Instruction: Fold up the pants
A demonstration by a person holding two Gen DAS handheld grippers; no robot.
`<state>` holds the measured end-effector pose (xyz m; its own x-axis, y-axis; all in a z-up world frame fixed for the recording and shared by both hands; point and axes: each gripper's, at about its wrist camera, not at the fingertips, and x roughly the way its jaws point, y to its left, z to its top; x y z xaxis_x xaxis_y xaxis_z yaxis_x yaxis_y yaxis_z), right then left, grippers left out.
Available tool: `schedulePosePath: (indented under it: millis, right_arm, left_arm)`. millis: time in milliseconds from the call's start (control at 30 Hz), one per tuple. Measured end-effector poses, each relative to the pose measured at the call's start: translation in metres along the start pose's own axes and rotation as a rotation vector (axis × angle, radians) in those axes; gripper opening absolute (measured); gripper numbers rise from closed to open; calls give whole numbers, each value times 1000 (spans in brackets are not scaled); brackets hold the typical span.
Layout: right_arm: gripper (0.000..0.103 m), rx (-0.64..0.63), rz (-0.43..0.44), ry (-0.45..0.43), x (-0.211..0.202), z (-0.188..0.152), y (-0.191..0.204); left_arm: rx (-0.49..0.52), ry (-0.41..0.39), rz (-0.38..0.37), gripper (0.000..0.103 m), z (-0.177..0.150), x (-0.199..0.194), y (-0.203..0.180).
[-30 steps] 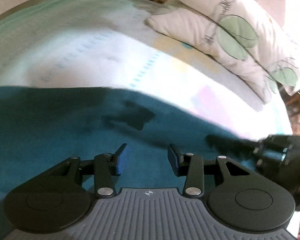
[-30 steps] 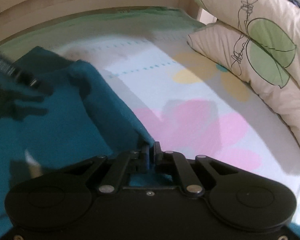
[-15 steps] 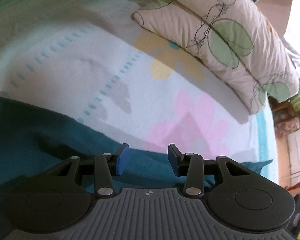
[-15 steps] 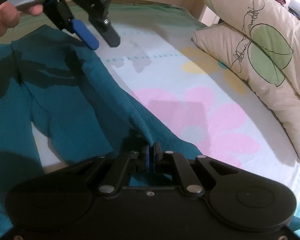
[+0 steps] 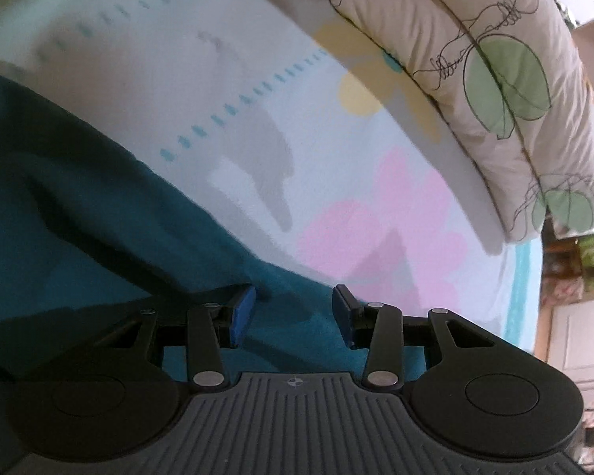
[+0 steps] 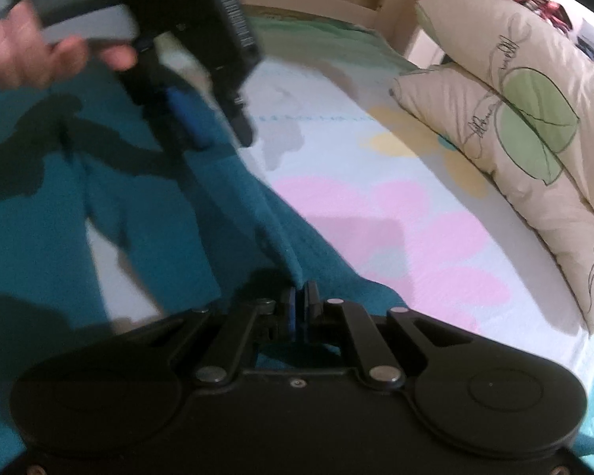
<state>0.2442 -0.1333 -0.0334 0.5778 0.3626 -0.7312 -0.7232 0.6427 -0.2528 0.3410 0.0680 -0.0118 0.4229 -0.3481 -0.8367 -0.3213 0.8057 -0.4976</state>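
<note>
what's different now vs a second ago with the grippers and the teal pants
The left gripper has swung from over the pants to their edge, with flowered sheet ahead, and in the right wrist view it has come closer. The pants now lie spread, both legs showing. Unchanged: right gripper stays shut on the pants' edge; left jaws stay open and empty; pillows unmoved.

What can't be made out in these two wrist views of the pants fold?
- Pants: full outline cut off by the left and bottom edges in both views; the right claw's body hides the near part.
- How much fabric the right claw pinches: hidden between its closed pads.
- Left claw in the right wrist view: motion-blurred, so its gap above the cloth is unclear.
- Hand on it: blurred, cut off at the top left.
</note>
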Motion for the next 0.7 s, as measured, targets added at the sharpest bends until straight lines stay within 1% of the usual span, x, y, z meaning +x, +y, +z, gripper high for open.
schedulePosePath:
  millis: [67,233,300,333,367,433,533,633,700]
  right_arm:
    - [10,-6,1,-2,-3,-1,5]
    - [10,7,-8,-28,-14,-1,11]
    - [10,18,-14,-41,-21,-1,14]
    - [10,22,-20,-51,-26,-1,16]
    - [10,29,-23,-59,-32,-2,18]
    - [10,46,-24,-75,-44,-4,21]
    - [10,54,-21,-96,-69,-9,31]
    - [10,54,0,-104,-93,-16,45]
    - [10,46,31,-89,-107,-22,57]
  left_arm:
    - [17,4,33,42,-2,2,-4]
    - [103,47,131,41,-14,11,-12]
    - [124,31,163,26,-20,7,-14]
    - [133,27,165,16,-23,2,-14]
    - [137,18,140,10,-27,-6,-15]
    - [143,-9,115,9,-36,-25,-18]
    - [188,-49,87,9,-54,-60,-26]
    - [237,-84,70,9,-79,-97,-21]
    - [271,-95,75,9,-98,-114,-15]
